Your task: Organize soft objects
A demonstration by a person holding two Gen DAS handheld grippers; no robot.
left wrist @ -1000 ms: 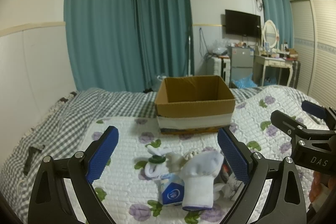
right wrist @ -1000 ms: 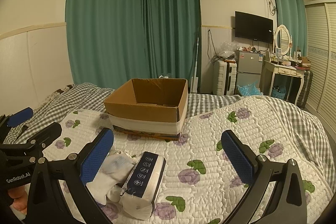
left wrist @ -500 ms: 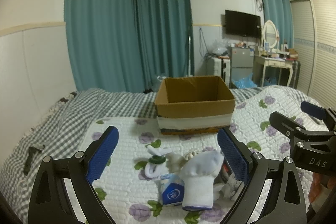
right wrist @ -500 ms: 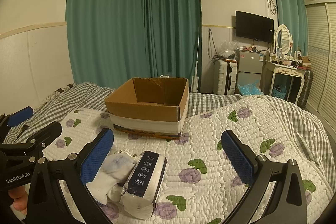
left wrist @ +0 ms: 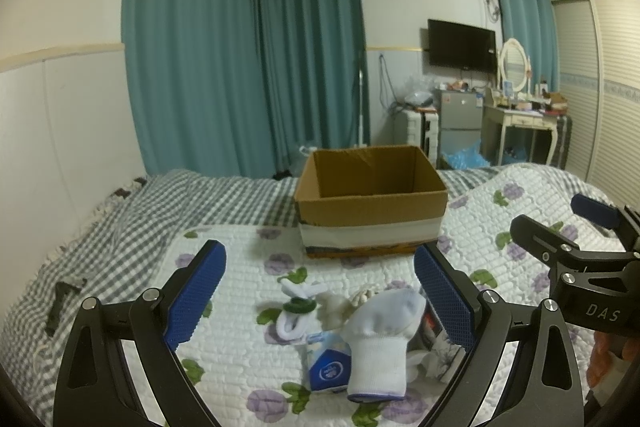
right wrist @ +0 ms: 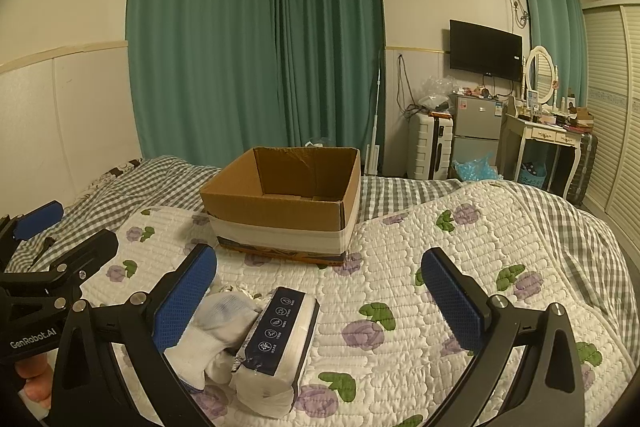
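White lettering reads "DAS" on the black frame of the right gripper (left wrist: 592, 223) where it shows at the edge of the left wrist view, and "GenRobot.AI" runs along the frame of the left gripper (right wrist: 60, 227) seen from the right wrist view. The tissue pack (right wrist: 276, 347) carries a dark navy panel with a column of small round white icons; their captions are too small to read. A smaller blue packet (left wrist: 326, 363) bears a round white emblem, illegible.

The soft objects lie in a loose heap on the quilt (left wrist: 240, 307), in front of the cardboard box (left wrist: 370, 199) and apart from it. Foremost is a white sock (left wrist: 380, 339) with a ribbed cuff and a thin blue edge, its toe greyish (it drapes over the blue packet's corner). Beside it sits a rolled white sock pair (left wrist: 294, 315) with a dark green band, and a knobbly cream item too blurred to name.

The box is plain brown corrugated card, open-topped, with a white band round its lower half. The quilt is white, stitched in small puffed ridges, printed with purple flowers and green leaves, lying over a grey checked sheet (left wrist: 132, 227).

Both grippers hover above the heap with blue, dimpled pads (left wrist: 198, 291) spread wide, holding nothing.
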